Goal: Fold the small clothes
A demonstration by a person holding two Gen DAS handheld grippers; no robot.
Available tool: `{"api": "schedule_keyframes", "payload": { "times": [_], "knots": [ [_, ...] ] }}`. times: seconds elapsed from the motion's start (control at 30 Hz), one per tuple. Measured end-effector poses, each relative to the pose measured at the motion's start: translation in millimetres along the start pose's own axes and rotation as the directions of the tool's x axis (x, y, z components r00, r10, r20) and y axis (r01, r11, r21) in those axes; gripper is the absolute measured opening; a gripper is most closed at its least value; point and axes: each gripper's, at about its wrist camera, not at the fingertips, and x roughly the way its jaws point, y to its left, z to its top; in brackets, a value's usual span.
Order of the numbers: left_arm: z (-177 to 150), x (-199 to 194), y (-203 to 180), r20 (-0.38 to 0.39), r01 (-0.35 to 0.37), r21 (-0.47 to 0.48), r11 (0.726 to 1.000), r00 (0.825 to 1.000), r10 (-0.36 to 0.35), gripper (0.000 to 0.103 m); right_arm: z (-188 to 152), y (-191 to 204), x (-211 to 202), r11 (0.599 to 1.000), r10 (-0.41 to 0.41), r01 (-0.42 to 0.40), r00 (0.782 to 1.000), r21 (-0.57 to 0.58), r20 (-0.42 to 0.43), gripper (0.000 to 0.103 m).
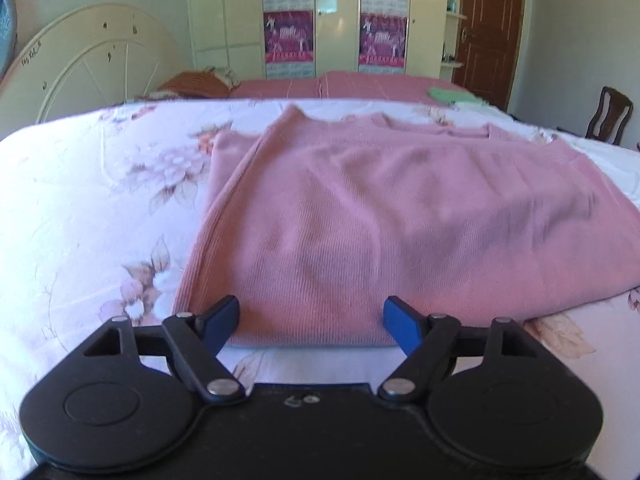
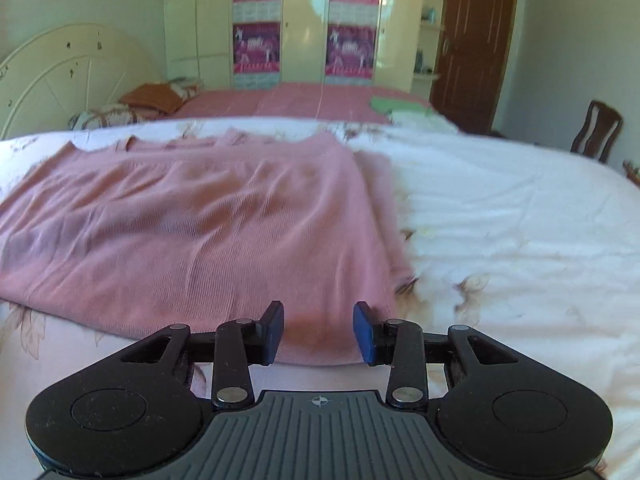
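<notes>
A pink ribbed top [image 1: 360,216] lies flat on the floral bedsheet [image 1: 80,200], its sides folded inward, its neckline at the far end. My left gripper [image 1: 310,326] is open, its blue pads at either side of the top's near left hem. The top also shows in the right wrist view [image 2: 200,224]. My right gripper [image 2: 318,332] is open, its pads straddling the near right hem corner. Neither gripper holds any cloth.
The bedsheet [image 2: 500,220] stretches right of the top. Beyond lie a pink bed cover [image 1: 340,84] with a green garment [image 1: 452,94], an orange pillow [image 1: 196,82], a cream headboard [image 1: 88,60], a wardrobe, a brown door and a wooden chair [image 2: 598,128].
</notes>
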Motion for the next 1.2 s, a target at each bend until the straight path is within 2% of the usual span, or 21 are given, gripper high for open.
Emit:
{"api": "schedule_keyframes", "payload": {
  "times": [0.1,0.2,0.4,0.5,0.53,0.6,0.7,0.77,0.83,0.9,0.97,1.03,1.07,1.17,1.2],
  "knots": [
    [-3,2,0,0.003,-0.006,-0.001,1.000,1.000,0.006,0.081,-11,-9,11,1.000,-0.001,0.002,0.998,0.018,-0.066,0.037],
    [-1,4,-2,-0.008,-0.011,-0.001,1.000,1.000,0.011,0.082,-11,-6,8,1.000,-0.009,0.008,0.998,-0.017,-0.067,0.037],
    [1,5,0,-0.019,-0.008,0.014,1.000,1.000,0.008,0.085,-12,-6,11,1.000,-0.003,0.002,0.998,-0.007,-0.068,0.037],
    [5,-6,1,-0.040,-0.043,0.015,0.999,0.998,0.043,0.083,-4,-9,8,1.000,0.007,-0.006,0.996,0.010,-0.088,0.037],
    [3,-12,3,-0.035,-0.056,0.011,0.998,0.998,0.056,0.083,-2,-12,-1,1.000,0.020,-0.018,0.998,0.026,-0.067,0.037],
    [-3,-29,9,-0.024,-0.057,-0.026,0.998,0.998,0.057,0.083,-1,-15,-26,0.998,0.061,-0.061,0.998,0.035,0.003,0.037],
    [-18,-47,21,-0.018,0.016,-0.150,0.989,1.000,-0.019,0.077,-6,-17,-48,0.993,0.109,-0.109,0.994,0.035,0.012,0.037],
    [-30,-50,35,-0.006,0.092,-0.299,0.950,0.995,-0.098,0.069,-11,-18,-56,0.986,0.150,-0.152,0.988,0.065,0.021,0.036],
    [-44,-45,52,0.019,0.149,-0.489,0.860,0.987,-0.160,0.068,-14,-19,-60,0.977,0.181,-0.181,0.983,0.114,0.013,0.027],
    [-54,-43,66,0.096,0.204,-0.611,0.765,0.978,-0.184,0.067,-15,-16,-63,0.969,0.196,-0.194,0.981,0.151,0.002,0.027],
    [-58,-35,75,0.144,0.242,-0.684,0.688,0.969,-0.199,0.067,-15,-11,-66,0.961,0.220,-0.217,0.976,0.172,0.003,0.027],
    [-55,-24,80,0.182,0.275,-0.717,0.641,0.961,-0.209,0.067,-12,-4,-65,0.956,0.233,-0.230,0.972,0.180,0.002,0.026],
    [-53,-18,82,0.197,0.288,-0.724,0.627,0.957,-0.212,0.067,-8,0,-62,0.955,0.241,-0.238,0.970,0.180,0.002,0.025],
    [-45,3,87,0.269,0.339,-0.755,0.561,0.941,-0.206,0.067,8,16,-48,0.951,0.256,-0.254,0.967,0.178,0.010,0.018],
    [-42,7,88,0.283,0.345,-0.758,0.553,0.938,-0.198,0.067,14,22,-41,0.948,0.262,-0.259,0.965,0.187,0.010,0.018]
  ]
}}
